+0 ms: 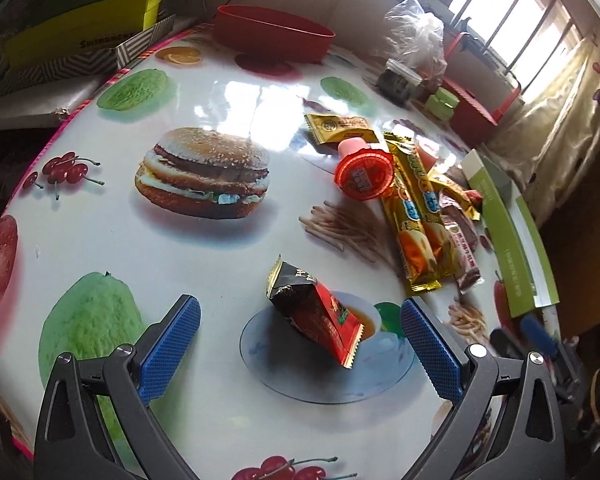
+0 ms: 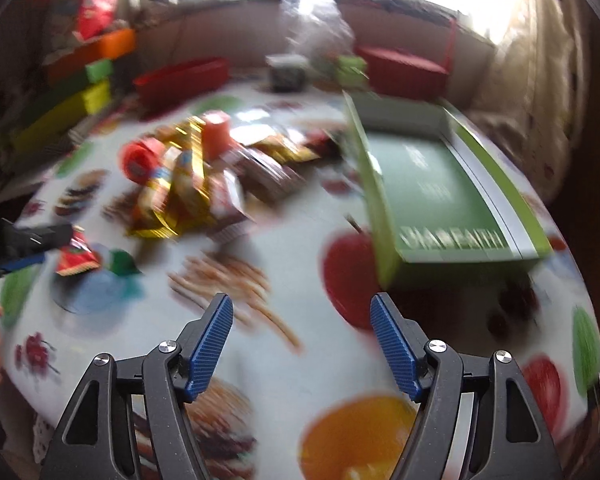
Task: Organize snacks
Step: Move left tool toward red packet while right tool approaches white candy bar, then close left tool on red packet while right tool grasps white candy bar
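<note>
Left wrist view shows the left gripper (image 1: 300, 344) with its blue pads wide apart around a black and red foil snack packet (image 1: 316, 316), which lies on the glossy fruit-printed tablecloth (image 1: 100, 240). Further away is a heap of gold and brown snack wrappers (image 1: 420, 216) with a red jelly cup (image 1: 363, 176). The right gripper (image 2: 302, 344) is also apart and holds nothing. The open green cardboard box (image 2: 428, 184) looks empty, so I judge the sorting has hardly begun.

A lived-in home. A glossy food-print tablecloth (image 1: 228, 92) covers the table. Far behind, a cream curtain (image 1: 556, 96) hangs beside barred windows (image 1: 500, 12).
</note>
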Available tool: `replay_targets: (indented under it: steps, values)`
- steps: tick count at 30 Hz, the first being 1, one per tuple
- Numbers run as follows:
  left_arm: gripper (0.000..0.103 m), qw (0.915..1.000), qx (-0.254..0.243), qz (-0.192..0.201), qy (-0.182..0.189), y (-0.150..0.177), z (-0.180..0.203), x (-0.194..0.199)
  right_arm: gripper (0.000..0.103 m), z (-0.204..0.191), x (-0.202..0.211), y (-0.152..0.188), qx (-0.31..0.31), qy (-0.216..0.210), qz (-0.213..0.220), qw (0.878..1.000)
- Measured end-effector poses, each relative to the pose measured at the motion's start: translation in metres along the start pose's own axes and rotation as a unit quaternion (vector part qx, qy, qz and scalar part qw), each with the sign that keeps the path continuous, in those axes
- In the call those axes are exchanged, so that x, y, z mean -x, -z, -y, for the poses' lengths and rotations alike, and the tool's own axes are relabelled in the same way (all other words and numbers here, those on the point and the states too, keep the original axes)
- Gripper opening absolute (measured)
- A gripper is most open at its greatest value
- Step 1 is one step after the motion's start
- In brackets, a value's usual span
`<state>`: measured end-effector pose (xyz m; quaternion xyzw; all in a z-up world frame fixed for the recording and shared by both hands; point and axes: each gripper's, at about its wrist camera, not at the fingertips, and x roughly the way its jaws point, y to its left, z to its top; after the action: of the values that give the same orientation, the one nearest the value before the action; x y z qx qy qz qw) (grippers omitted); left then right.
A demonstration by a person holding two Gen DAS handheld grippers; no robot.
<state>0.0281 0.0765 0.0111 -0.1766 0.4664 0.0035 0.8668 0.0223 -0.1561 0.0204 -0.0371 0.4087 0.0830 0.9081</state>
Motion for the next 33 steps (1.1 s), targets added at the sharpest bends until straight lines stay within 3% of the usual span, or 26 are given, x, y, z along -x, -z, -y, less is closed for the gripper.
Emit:
replay_targets:
  steps: [7, 9, 11, 14, 19, 24, 27, 29, 33]
  values:
    - [0.09, 0.9984, -0.022, -0.004, -0.053, -0.001, 0.009, -0.005, 0.072, -0.01, -0.02, -0.036, 0.018, -0.037, 0.026, 0.999]
    - [0.079, 0.9975, -0.029, -0.004, -0.065, 0.0, 0.011, -0.005, 0.071, -0.011, -0.028, -0.043, 0.025, -0.039, 0.023, 0.999]
    - [0.077, 0.9967, -0.037, -0.006, -0.072, -0.002, 0.01, -0.006, 0.07, -0.011, -0.036, -0.048, 0.027, -0.04, 0.018, 0.999]
    - [0.07, 0.9954, -0.049, -0.007, -0.082, 0.0, 0.011, -0.005, 0.064, -0.011, -0.05, -0.053, 0.024, -0.058, -0.002, 0.998]
    - [0.07, 0.9938, -0.053, -0.005, -0.098, 0.005, 0.001, 0.0, 0.049, -0.015, -0.059, -0.054, 0.024, -0.078, -0.013, 0.997]
    - [0.068, 0.9952, -0.045, -0.004, -0.087, 0.003, 0.0, 0.001, 0.029, -0.018, -0.061, -0.051, 0.03, -0.086, -0.019, 0.996]
    - [0.058, 0.9975, -0.052, 0.002, -0.049, 0.001, 0.005, -0.002, 0.028, -0.017, -0.057, -0.049, 0.023, -0.103, -0.024, 0.994]
    - [0.057, 0.9966, -0.064, 0.004, -0.051, -0.001, 0.01, -0.005, 0.028, -0.016, -0.053, -0.045, 0.019, -0.105, -0.028, 0.994]
    - [0.056, 0.9944, -0.104, 0.005, -0.017, -0.005, 0.022, -0.012, 0.027, -0.018, -0.043, -0.034, 0.025, -0.098, -0.036, 0.994]
